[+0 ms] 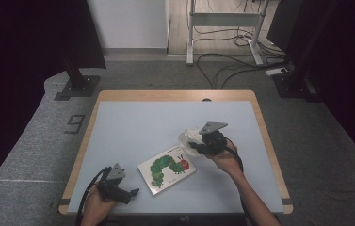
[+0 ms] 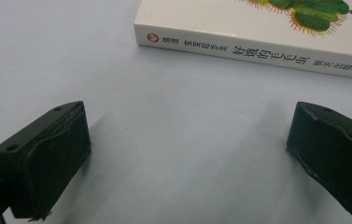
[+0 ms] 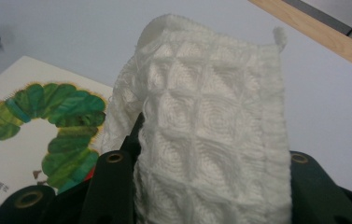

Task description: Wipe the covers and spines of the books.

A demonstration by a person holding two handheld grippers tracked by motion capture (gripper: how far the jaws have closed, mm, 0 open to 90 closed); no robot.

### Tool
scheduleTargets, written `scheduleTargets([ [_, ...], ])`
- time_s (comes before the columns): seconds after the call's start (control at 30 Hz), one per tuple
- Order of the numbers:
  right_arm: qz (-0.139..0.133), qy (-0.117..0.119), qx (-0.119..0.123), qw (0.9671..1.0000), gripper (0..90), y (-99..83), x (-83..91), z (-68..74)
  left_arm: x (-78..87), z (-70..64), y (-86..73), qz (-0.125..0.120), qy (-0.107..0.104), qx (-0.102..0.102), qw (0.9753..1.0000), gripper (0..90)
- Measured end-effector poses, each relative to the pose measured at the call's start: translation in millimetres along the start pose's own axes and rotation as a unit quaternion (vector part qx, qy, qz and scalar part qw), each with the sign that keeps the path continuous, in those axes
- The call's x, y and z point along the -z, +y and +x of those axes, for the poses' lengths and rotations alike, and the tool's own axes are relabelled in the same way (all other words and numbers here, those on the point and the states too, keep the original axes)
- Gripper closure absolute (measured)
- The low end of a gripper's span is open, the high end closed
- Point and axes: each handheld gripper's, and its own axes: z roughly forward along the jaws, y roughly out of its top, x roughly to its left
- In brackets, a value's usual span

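A white picture book (image 1: pixel 166 169) with a green caterpillar on its cover lies flat on the pale blue table (image 1: pixel 165 122), near the front middle. Its spine with printed characters (image 2: pixel 253 49) faces my left gripper (image 2: pixel 187 154), which rests open on the table a short way off, nothing between its jaws. That left gripper (image 1: pixel 133 192) sits at the front left corner. My right gripper (image 1: pixel 195 143) hovers just right of the book's far corner, shut on a white waffle-weave cloth (image 3: pixel 211 135) that stands up between its jaws. The cloth (image 1: pixel 191 137) bunches past the gripper.
The table has a wooden rim (image 1: pixel 175 95). Black stands (image 1: pixel 78 84) and a desk frame (image 1: pixel 222 28) with cables on the floor lie beyond the far edge. A strip of wooden edge (image 3: pixel 318 35) appears behind the cloth.
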Motion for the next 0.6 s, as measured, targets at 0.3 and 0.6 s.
scheduleTargets([
  [0.3,0.001,-0.019,-0.017,0.9997,55.3,-20.4,18.0,-13.9,0.0,0.0,0.0,0.0,0.0,0.0,1.0,0.0],
  [0.6,0.001,-0.047,-0.034,0.9983,55.1,-36.9,39.3,-30.9,0.0,0.1,0.0,0.0,0.0,0.0,1.0,0.0],
])
